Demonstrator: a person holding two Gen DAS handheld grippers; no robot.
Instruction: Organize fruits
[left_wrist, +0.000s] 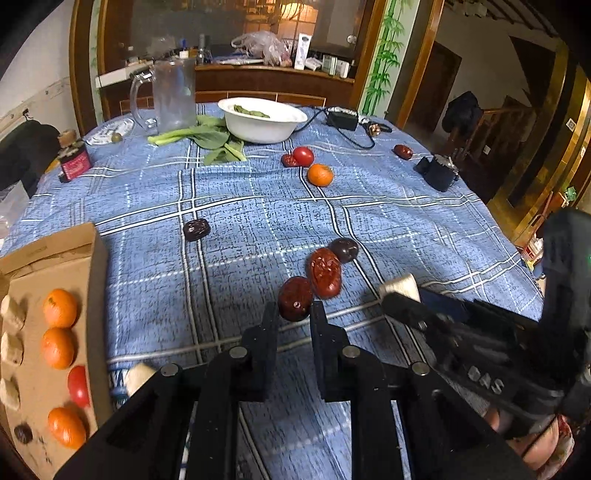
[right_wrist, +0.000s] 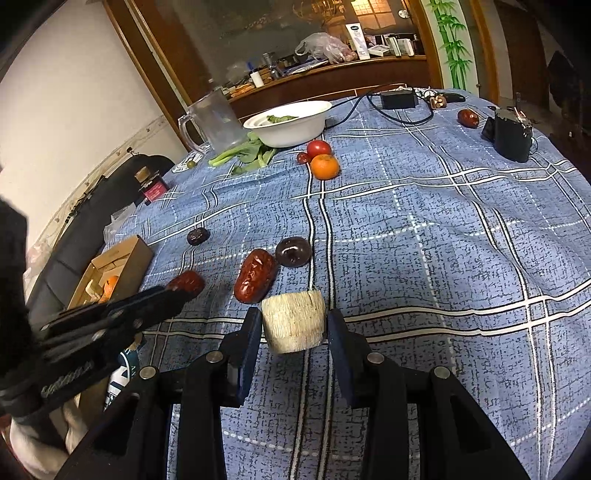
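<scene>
From the left wrist, the left gripper (left_wrist: 294, 314) pinches a dark red jujube (left_wrist: 294, 303) between its two black fingers, so the fruit can be carried off the blue checked tablecloth (left_wrist: 258, 206). The cardboard box (left_wrist: 48, 332) sits at the left edge, close by. It already holds small oranges (left_wrist: 59, 308), a red tomato (left_wrist: 78, 386) and pale chunks, so it looks like the place where the fruit goes. More fruit waits on the cloth: a big wrinkled red jujube (left_wrist: 325, 272) with a dark plum (left_wrist: 344, 250) touching it, another dark fruit (left_wrist: 196, 229) alone, and farther off an orange (left_wrist: 320, 174) beside a tomato (left_wrist: 303, 156). A white bowl (left_wrist: 263, 120) with leaves and a clear jug (left_wrist: 173, 96) stand at the back. From the right wrist, the right gripper (right_wrist: 293, 328) squeezes a pale round chunk (right_wrist: 294, 320), maybe a cut piece of fruit, between its fingers and holds it above the cloth, likely ready for the box too. The left gripper's jujube (right_wrist: 185, 283) shows at the left, and the box (right_wrist: 118, 269) lies beyond it. The wrinkled jujube (right_wrist: 255, 276) and plum (right_wrist: 293, 251) lie just ahead.
</scene>
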